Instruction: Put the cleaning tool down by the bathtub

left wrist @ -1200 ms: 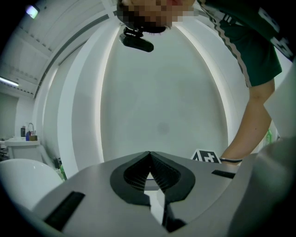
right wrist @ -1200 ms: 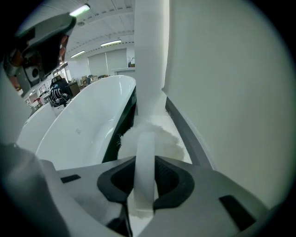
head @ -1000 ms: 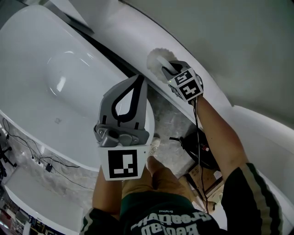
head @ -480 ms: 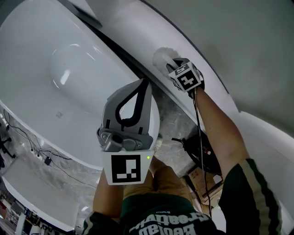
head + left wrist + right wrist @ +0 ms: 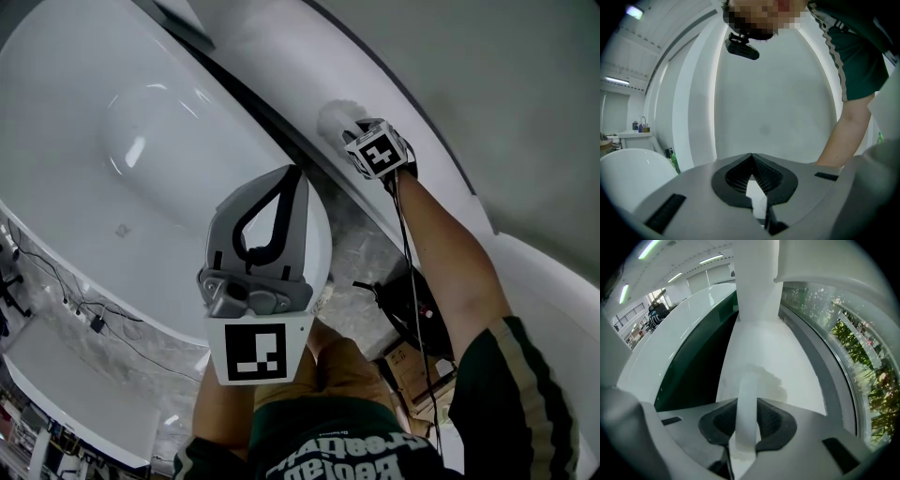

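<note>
The cleaning tool has a fluffy white head (image 5: 335, 118) and a flat white handle (image 5: 746, 408). My right gripper (image 5: 354, 134) is shut on that handle, and the head (image 5: 761, 380) rests against a curved white ledge (image 5: 272, 56) beyond the bathtub. The white bathtub (image 5: 131, 122) fills the left of the head view. A dark gap (image 5: 693, 362) runs between tub and ledge. My left gripper (image 5: 296, 172) hangs in mid-air over the tub's near rim. In the left gripper view its tips (image 5: 751, 155) meet with nothing between them.
A strip of marbled floor (image 5: 361, 267) runs between the tub and the ledge. A black device with cables (image 5: 405, 302) and a cardboard box (image 5: 412, 364) sit on it by the person's leg (image 5: 328, 361). Loose cables (image 5: 94, 323) trail at the left.
The right gripper and the tool have slid slightly to the right along the ledge. The left gripper has drifted a little to the right and stays shut.
</note>
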The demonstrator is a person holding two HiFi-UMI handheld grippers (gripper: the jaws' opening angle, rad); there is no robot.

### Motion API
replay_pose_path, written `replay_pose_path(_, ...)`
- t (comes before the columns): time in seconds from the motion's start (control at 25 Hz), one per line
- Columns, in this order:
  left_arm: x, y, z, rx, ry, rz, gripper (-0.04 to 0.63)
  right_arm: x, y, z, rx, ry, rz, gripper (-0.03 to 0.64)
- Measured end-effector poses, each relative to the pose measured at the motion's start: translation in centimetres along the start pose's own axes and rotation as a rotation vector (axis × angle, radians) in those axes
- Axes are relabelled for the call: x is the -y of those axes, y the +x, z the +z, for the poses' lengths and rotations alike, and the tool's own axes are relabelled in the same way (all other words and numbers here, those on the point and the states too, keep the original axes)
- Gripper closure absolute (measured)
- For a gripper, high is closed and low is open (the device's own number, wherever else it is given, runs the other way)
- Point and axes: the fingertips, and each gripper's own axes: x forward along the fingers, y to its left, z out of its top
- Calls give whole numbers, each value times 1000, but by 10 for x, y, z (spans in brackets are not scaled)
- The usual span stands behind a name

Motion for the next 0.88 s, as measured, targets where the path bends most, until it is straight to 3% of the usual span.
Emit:
replay_pose_path(0.4,-3,-1,0,-6,1,19,588,-2,-4,2,65,2,-58,520)
replay_pose_path(0.44,-2,-1,0,-7,3,16,588,-3,-7,2,78,-5,-70,453)
replay_pose_path(0.48,-2,-1,0,-8,4,13,588,-4,-8,2,95,-5,-74,312)
replay_pose_path(0.52,-1,0,-1,-9,4,10,588,-6,-9,1,108,1,-71,282)
replay_pose_path(0.88,15,5,3,-4,-26,-25,588,-9,-21,0,158,21,-51,282)
